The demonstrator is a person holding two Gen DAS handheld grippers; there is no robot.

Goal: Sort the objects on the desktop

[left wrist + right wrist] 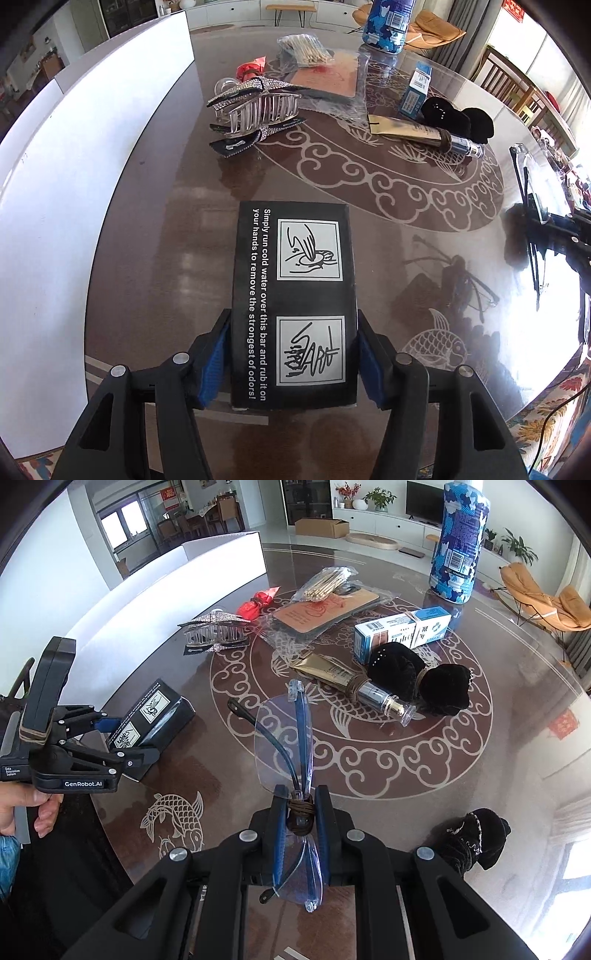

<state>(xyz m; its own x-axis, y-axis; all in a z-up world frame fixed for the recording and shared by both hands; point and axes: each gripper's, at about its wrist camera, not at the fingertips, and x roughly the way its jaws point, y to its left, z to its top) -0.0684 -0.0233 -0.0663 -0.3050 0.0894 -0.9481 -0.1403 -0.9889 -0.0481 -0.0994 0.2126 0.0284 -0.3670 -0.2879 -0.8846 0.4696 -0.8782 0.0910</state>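
The person shows only as a hand [35, 812] and a bit of sleeve at the lower left edge of the right wrist view; the tall blue patterned bottle [460, 542] is cut off at the top in both views, and the small print on the blue and white carton [402, 633] is too fine to read. A black velvet hair tie [471, 843] at the lower right is partly behind the gripper frame. The table [369, 221] is glossy dark brown glass with pale cloud scrolls and fish drawn on it, throwing strong reflections; a white board [74, 166] stands along its left side, and a living room with a television, plants and an orange chair fills the upper part of the frame. The left gripper [293, 354] straddles the near end of a black box [295, 288] that lies flat in the lower centre of its view, its long axis running straight away from the camera; the blue pads [214, 354] seem to sit just beside the box walls, though whether they press on it I cannot tell. The right gripper [301, 812] is clamped on a pair of rimless glasses [288, 738] at the bridge, where a brown cord is wound, with the folded blue arms pointing up the frame. Farther up lie a sparkly hair claw [214, 633], a gold tube [332, 674], a red wrapper [255, 605] and a bag of cotton swabs [325, 581].
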